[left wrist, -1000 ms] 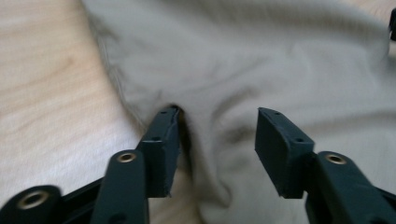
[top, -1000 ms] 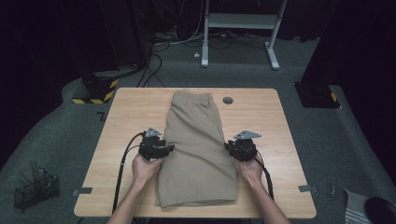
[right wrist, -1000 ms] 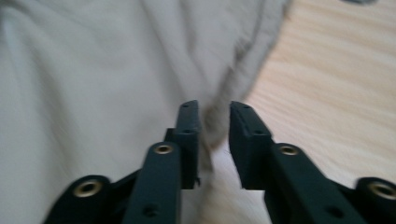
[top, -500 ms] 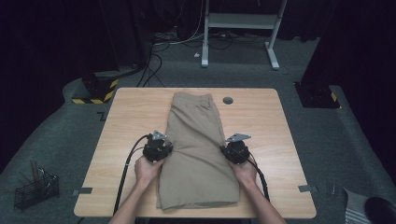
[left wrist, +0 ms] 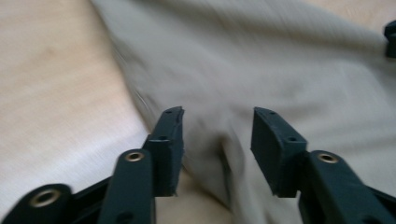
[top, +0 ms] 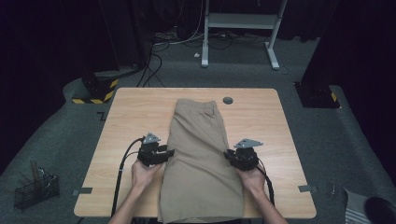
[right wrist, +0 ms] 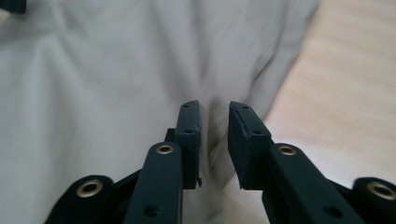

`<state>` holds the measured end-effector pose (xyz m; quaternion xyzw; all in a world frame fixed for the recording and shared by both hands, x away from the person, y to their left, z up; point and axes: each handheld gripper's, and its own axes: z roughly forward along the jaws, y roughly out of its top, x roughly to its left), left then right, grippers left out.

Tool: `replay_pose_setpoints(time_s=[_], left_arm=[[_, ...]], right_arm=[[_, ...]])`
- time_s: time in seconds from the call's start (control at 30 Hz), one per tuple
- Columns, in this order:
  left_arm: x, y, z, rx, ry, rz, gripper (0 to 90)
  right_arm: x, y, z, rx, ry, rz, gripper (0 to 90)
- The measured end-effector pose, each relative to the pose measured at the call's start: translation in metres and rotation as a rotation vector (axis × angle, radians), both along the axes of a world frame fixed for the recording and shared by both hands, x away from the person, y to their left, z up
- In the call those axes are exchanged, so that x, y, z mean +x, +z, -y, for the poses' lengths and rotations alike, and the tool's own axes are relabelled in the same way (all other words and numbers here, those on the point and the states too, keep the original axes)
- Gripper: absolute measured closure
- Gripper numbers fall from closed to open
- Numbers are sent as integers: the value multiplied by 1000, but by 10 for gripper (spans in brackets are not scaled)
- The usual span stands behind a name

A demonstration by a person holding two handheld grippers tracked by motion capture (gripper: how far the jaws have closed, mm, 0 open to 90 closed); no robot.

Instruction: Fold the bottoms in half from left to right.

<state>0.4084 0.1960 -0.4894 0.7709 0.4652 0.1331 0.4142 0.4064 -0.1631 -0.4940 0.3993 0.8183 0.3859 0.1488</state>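
Observation:
Khaki shorts (top: 198, 149) lie folded lengthwise down the middle of the wooden table (top: 130, 107), waistband at the far end. My left gripper (top: 168, 151) rests at the shorts' left edge, pointing inward. In the left gripper view its jaws (left wrist: 217, 116) have just been opening and stand apart, with a loose ridge of cloth (left wrist: 261, 60) between them. My right gripper (top: 228, 154) sits at the right edge, pointing inward. Its jaws (right wrist: 215, 109) have also just been opening and show a narrow gap over a crease in the fabric (right wrist: 116, 70).
A small dark disc (top: 228, 100) lies on the table beyond the waistband. On the floor are a wire basket (top: 35, 189) at the left, a yellow-and-black striped base (top: 95, 88), a white desk frame (top: 243, 28) behind and a dark base (top: 317, 95) at the right.
Half a second ago both grippers had moved inward over the shorts' edges. Now they have drawn slightly back outward, leaving small ridges in the cloth.

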Motion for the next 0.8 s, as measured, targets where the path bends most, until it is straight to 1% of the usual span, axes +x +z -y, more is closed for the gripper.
replay_pose_setpoints(time_s=[0.07,0.13,0.2,0.23,0.27,0.33,0.37,0.4,0.43,0.47,0.5,0.53,0.57,0.6,0.63,0.67,0.7,0.73,0.77,0.8], left_arm=[[8,3,-1,-26,14,-4,506],[17,2,1,-18,26,-15,498],[25,-1,4,4,36,-35,500],[31,-5,8,21,42,-48,508],[34,-8,10,22,49,-53,522],[40,-15,12,28,56,-68,568],[42,-19,13,35,60,-81,589],[43,-23,15,43,65,-91,614],[44,-26,15,51,67,-86,643],[45,-26,15,63,73,-81,700],[45,-26,14,64,71,-86,739],[44,-26,15,86,61,-85,796],[43,-25,14,115,52,-75,860],[41,-25,14,127,40,-78,894],[39,-24,13,135,27,-84,899],[37,-23,12,159,15,-81,900],[35,-22,10,164,3,-82,900],[34,-22,8,140,0,-94,900],[35,-23,7,128,2,-98,900],[35,-22,7,130,7,-87,899]], right_arm=[[9,5,0,15,-20,14,713],[18,7,-3,25,-38,19,702],[31,6,-7,29,-55,9,688],[36,5,-9,26,-63,9,686],[43,1,-13,19,-72,-10,681],[52,-5,-18,1,-79,-32,676],[56,-10,-20,-11,-80,-31,677],[59,-14,-22,-17,-90,-47,693],[61,-19,-23,-20,-93,-67,730],[62,-23,-23,-18,-88,-62,791],[62,-22,-23,-25,-81,-62,865],[62,-21,-23,-40,-77,-52,895],[60,-20,-22,-74,-79,-28,900],[59,-19,-21,-86,-79,-17,900],[58,-18,-18,-96,-86,-5,900],[57,-16,-13,-98,-98,5,900],[57,-14,-7,-89,-108,1,900],[57,-13,1,-62,-106,-19,899],[55,-13,5,-46,-102,-38,895],[54,-14,5,-56,-95,-35,883]])
